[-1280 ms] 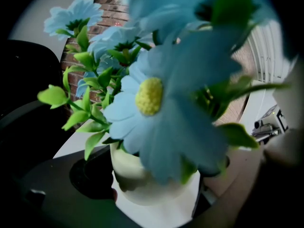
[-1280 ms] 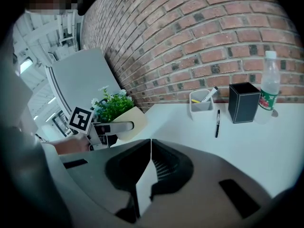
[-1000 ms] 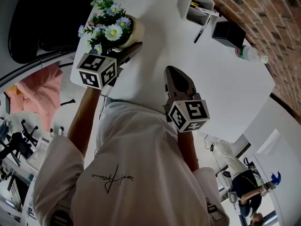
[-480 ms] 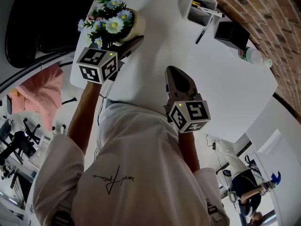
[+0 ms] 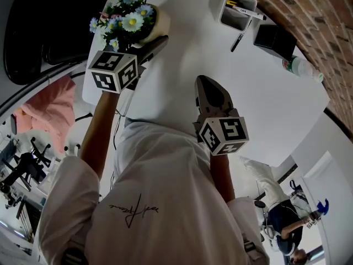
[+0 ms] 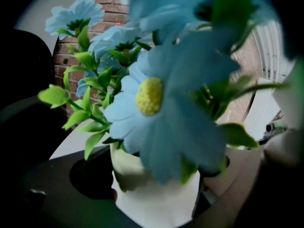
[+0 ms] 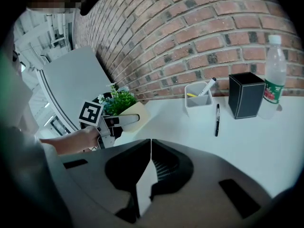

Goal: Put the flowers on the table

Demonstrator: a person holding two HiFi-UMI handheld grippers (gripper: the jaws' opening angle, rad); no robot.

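Observation:
A cream pot (image 5: 159, 25) of blue and white flowers (image 5: 124, 20) is at the left corner of the white table (image 5: 259, 98). My left gripper (image 5: 144, 37) is shut on the pot, with one dark jaw along its near side. In the left gripper view the pot (image 6: 156, 198) sits between the jaws and the flowers (image 6: 152, 94) fill the frame. Whether the pot rests on the table I cannot tell. My right gripper (image 5: 204, 83) hangs shut and empty over the table's near edge. From its own view the jaws (image 7: 151, 142) meet, and the pot (image 7: 133, 114) shows at the far left.
A white pen holder (image 5: 237, 7), a black pen (image 5: 237, 40), a black box (image 5: 274, 39) and a water bottle (image 5: 300, 68) stand along the brick wall side. A black chair (image 5: 33, 26) is beyond the left corner. A pink cloth (image 5: 44, 109) lies below it.
My left gripper has carried the pot a little farther in over the table's corner. The right gripper has stayed where it was.

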